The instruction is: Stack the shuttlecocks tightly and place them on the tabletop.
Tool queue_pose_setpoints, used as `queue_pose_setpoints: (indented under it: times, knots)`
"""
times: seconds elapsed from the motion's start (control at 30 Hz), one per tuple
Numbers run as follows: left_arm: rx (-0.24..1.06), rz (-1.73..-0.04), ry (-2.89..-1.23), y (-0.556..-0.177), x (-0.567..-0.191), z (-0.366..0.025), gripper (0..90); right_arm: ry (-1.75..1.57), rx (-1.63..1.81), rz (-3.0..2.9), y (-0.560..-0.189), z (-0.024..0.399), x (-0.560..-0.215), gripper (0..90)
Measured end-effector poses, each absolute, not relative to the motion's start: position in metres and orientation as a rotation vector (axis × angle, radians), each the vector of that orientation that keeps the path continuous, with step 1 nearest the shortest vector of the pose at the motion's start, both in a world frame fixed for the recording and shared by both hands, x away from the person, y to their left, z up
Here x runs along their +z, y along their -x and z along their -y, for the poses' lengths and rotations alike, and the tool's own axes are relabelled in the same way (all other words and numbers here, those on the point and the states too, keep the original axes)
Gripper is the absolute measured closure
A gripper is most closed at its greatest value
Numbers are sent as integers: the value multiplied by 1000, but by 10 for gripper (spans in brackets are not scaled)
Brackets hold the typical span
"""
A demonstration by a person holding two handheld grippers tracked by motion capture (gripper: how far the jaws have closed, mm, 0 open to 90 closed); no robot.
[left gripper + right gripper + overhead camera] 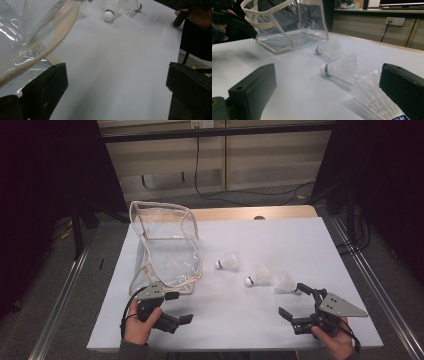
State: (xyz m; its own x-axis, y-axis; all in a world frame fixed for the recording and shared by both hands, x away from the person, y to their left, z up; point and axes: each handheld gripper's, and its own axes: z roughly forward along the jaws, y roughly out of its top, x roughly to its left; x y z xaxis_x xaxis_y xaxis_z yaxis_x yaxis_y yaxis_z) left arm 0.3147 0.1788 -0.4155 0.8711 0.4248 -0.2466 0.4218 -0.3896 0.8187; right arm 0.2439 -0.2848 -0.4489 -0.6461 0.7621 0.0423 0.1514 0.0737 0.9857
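High view first: my right gripper (pixel 293 300) has its jaws spread wide with nothing between them, low on the right of the table (pixel 280 240). One jaw tip reaches up beside the nearest shuttlecock (pixel 285 282), close to it; whether they touch I cannot tell. My left gripper (pixel 176 306) also has its jaws apart and empty, just below the near corner of the clear bag (pixel 165 245), near its pale trim.

I count three shuttlecocks, all lying on their sides in a slanting row mid-table. The second (pixel 258 275) lies just beside the nearest one, its cork pointing left. The third (pixel 228 262) lies a little apart, closest to the bag.

One bag stands open on the left of the table, nothing visible inside it.
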Motion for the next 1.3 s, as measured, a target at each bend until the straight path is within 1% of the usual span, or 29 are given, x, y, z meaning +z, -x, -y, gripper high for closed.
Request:
queue_pose_setpoints:
  times: [0.43,0.87,1.3]
  knots:
    - [6,-605,-2031,-315,-416,-187,37,-905,1610,-1865,-244,284,-449,5]
    - [64,-605,-2031,-317,-418,-195,37,-904,1607,-1867,-244,284,-449,5]
    - [86,-590,-2020,-318,-421,-199,37,-925,1596,-1868,-250,286,-445,6]
